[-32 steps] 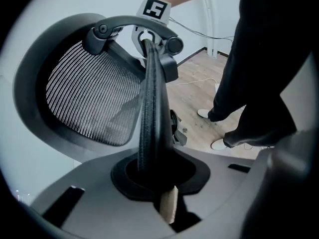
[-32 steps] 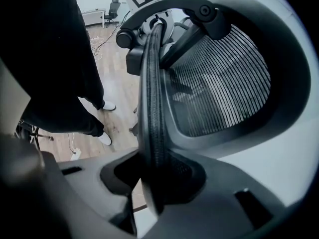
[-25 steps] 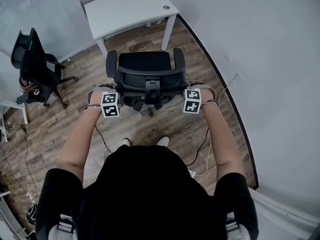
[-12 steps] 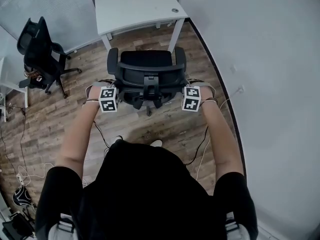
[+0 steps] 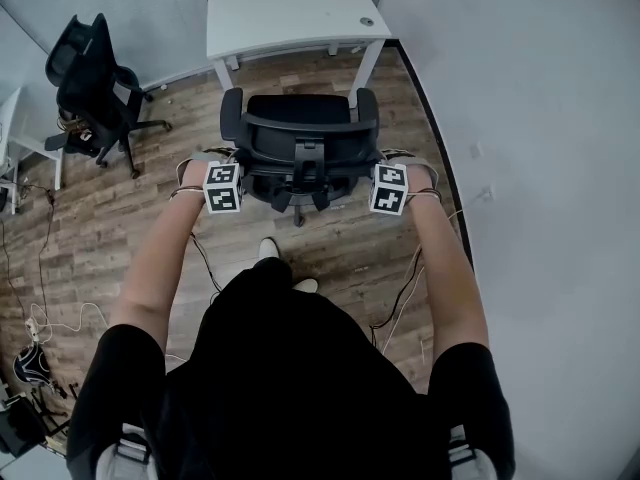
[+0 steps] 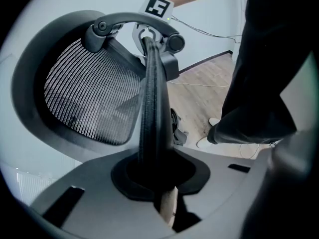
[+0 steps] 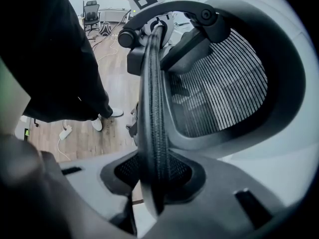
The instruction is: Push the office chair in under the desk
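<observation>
The black office chair (image 5: 298, 133) stands on the wood floor just in front of the white desk (image 5: 285, 13), its seat facing the desk. My left gripper (image 5: 226, 180) is shut on the left edge of the mesh backrest (image 6: 149, 103). My right gripper (image 5: 385, 180) is shut on the backrest's right edge (image 7: 152, 113). In the left gripper view the padded rim runs straight out from between the jaws of my left gripper (image 6: 157, 171). The right gripper view shows the same at my right gripper (image 7: 154, 178). The pads themselves are hidden behind the rim.
A grey wall (image 5: 520, 118) runs close along the right of the chair and desk. A second black chair (image 5: 95, 78) stands at the left by another white table (image 5: 10, 118). Cables (image 5: 400, 313) trail over the floor near the person's feet (image 5: 272, 251).
The chair, with both grippers still on its backrest, has rolled toward the desk and lined up in front of it. The person has stepped forward behind it.
</observation>
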